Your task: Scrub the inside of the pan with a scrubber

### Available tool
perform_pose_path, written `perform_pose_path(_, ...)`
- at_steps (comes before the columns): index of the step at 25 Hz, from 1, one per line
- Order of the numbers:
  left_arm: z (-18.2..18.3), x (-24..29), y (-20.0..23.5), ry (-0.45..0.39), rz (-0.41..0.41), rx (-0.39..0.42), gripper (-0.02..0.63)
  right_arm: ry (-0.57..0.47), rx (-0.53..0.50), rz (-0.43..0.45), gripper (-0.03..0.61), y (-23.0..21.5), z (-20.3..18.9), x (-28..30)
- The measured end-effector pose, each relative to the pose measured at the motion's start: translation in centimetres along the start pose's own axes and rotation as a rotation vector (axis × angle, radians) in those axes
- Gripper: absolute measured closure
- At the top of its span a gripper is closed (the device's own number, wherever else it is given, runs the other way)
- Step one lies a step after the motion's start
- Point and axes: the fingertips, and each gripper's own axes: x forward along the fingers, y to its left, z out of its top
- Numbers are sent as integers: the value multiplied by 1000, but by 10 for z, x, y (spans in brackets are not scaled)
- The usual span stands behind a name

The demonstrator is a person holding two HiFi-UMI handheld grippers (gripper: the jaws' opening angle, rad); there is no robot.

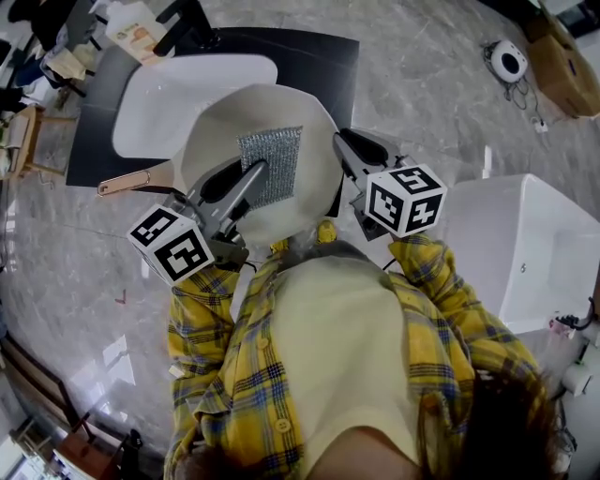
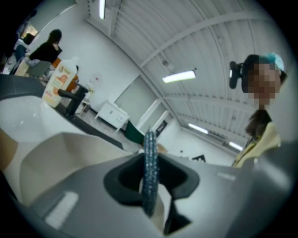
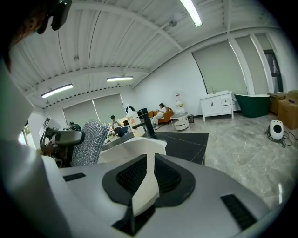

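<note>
A cream pan (image 1: 272,141) with a wooden handle (image 1: 131,180) is held up in front of the person, its inside facing the head view. A silver mesh scrubber (image 1: 272,164) lies flat against the inside. My left gripper (image 1: 251,175) is shut on the scrubber's lower edge; in the left gripper view the scrubber (image 2: 150,172) stands edge-on between the jaws, with the pan's wall (image 2: 46,158) to the left. My right gripper (image 1: 345,148) is shut on the pan's right rim (image 3: 144,186). The right gripper view also shows the scrubber (image 3: 91,142) and the left gripper (image 3: 65,137).
Behind the pan a white sink basin (image 1: 187,94) sits in a black counter (image 1: 319,56), with a black faucet (image 1: 202,23) and a soap bottle (image 1: 136,28). A white bathtub (image 1: 534,244) stands at the right. The marble floor holds a cardboard box (image 1: 562,66) and a small white device (image 1: 509,61).
</note>
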Motion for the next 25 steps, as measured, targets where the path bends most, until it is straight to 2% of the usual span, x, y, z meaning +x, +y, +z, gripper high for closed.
perform_pose_path(6, 17, -17, 20, -155, 99, -68, 525, 4, -7, 53, 561, 17, 3, 5)
perform_pose_path(11, 25, -33, 36, -277, 182, -157, 525, -1, 9, 91, 561, 30, 5, 9)
perform_pose_path(15, 25, -43, 48, -331, 280, -167, 524, -5, 20, 126, 561, 39, 6, 11)
perform_pose_path(21, 16, -49, 62, -284, 477, -32, 523, -4, 22, 149, 561, 46, 5, 13)
perform_pose_path(25, 6, -45, 65, -172, 583, 148, 523, 7, 24, 152, 563, 48, 1, 15)
